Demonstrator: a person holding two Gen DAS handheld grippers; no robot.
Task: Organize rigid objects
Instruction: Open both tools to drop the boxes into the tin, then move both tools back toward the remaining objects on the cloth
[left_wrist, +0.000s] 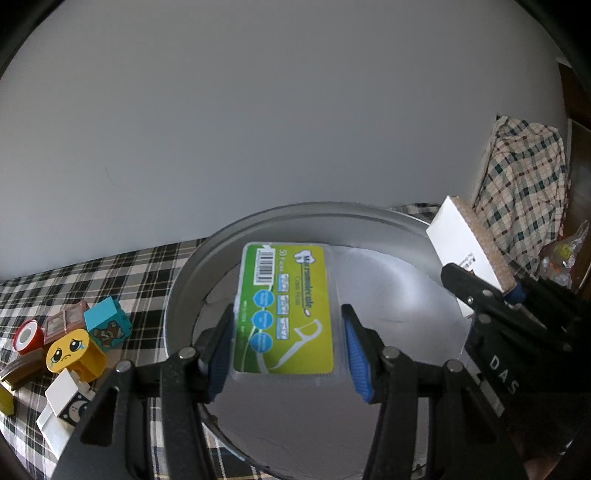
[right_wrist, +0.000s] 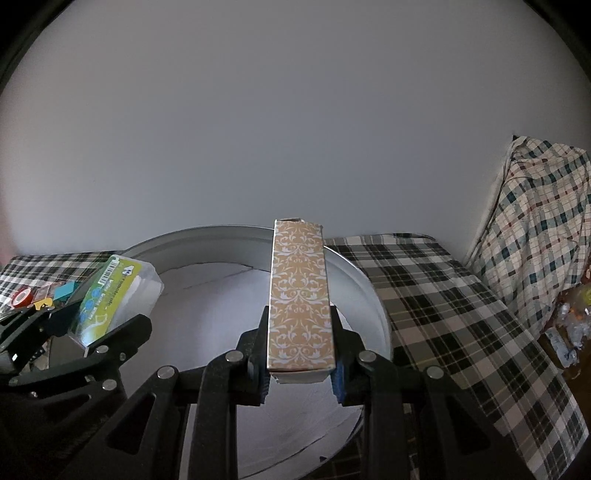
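Grippers both hold: left gripper clamps floss box, right gripper patterned carton; you lower them gently into tray, apart

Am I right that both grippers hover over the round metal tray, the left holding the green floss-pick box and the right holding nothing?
Not quite. The right gripper is not empty: it is shut on a tall patterned tan carton, as the right wrist view shows. The rest holds: the left gripper holds the green floss-pick box, both over the round metal tray.
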